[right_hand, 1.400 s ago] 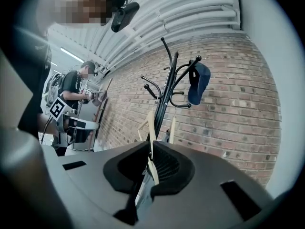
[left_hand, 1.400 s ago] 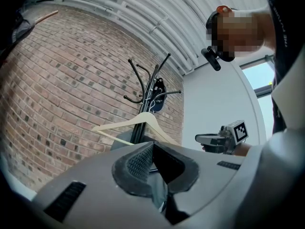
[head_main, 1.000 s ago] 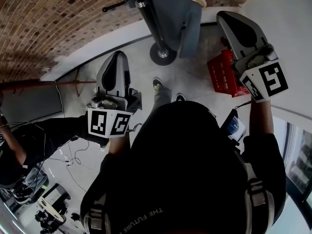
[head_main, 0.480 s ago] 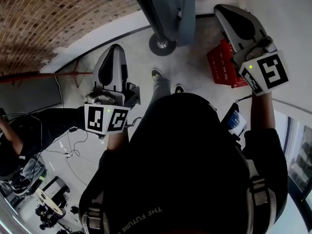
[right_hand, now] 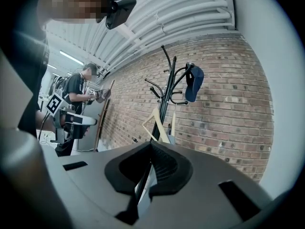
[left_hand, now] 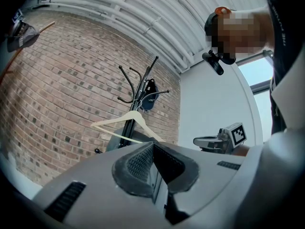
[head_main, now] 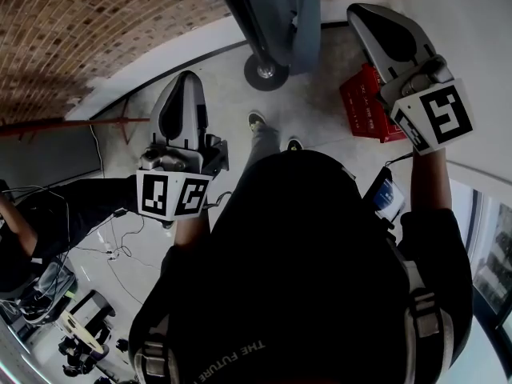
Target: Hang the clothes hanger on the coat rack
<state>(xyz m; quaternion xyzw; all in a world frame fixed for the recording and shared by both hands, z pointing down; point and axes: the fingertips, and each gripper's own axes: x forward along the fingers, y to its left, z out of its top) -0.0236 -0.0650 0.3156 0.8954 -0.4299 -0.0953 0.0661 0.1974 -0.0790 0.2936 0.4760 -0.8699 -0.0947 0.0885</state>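
The pale wooden hanger (left_hand: 112, 119) hangs on the black coat rack (left_hand: 141, 93) in front of the brick wall. The right gripper view shows the same hanger (right_hand: 160, 124) beside the rack's pole (right_hand: 166, 99). In the head view only the rack's round base (head_main: 266, 72) shows. My left gripper (head_main: 188, 77) is held level and well short of the rack. Its jaws (left_hand: 153, 149) are shut with nothing between them. My right gripper (head_main: 358, 10) is raised at the right, also shut and empty (right_hand: 150, 149).
A blue cap (right_hand: 194, 82) hangs on an upper hook. A grey garment (head_main: 300, 14) hangs down by the rack's pole. A red crate (head_main: 368, 106) sits on the floor to the right of the base. Another person (right_hand: 78, 99) stands at the far left, with cables (head_main: 120, 254) on the floor.
The hanger's pale arc at the top of the head view has slid out of frame. Both grippers sit slightly higher in the picture, still shut and empty.
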